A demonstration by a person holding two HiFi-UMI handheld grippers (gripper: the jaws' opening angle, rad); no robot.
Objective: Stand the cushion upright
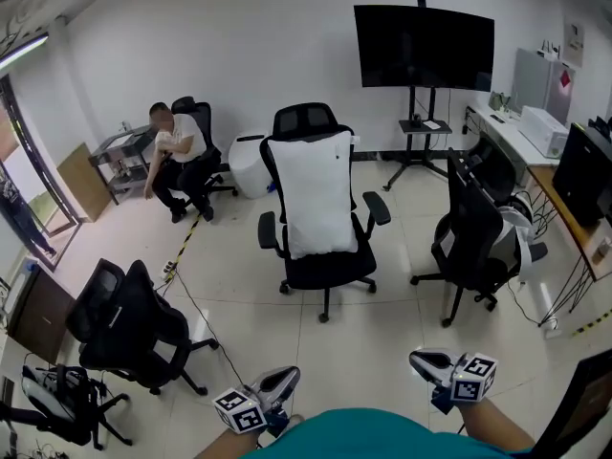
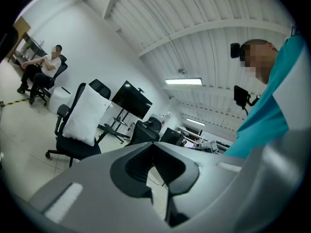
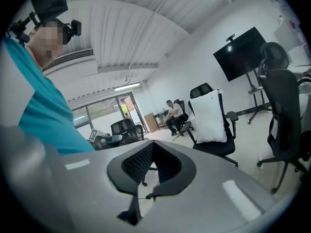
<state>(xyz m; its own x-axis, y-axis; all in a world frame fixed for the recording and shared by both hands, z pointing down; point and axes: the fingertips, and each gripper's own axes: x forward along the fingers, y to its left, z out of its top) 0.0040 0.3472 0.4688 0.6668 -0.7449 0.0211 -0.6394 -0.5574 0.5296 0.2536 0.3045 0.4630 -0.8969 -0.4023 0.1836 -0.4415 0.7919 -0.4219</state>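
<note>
We found no text that we could read. The left gripper [image 1: 283, 381] and right gripper [image 1: 427, 361] bore cubes [image 1: 239, 411] with only black-and-white square markers, no letters. Right of the TV [image 1: 424, 46], a wall sheet [image 1: 574, 38] and a red tag [image 1: 564, 78] on a cabinet [image 1: 534, 84] were too small to read.

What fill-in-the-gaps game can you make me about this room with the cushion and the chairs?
The cushion on the middle chair is coloured ____.
The left gripper and right gripper are both ____, holding nothing.
The person by the far wall is ____ on another chair.
Missing words: white; shut; sitting.
</note>
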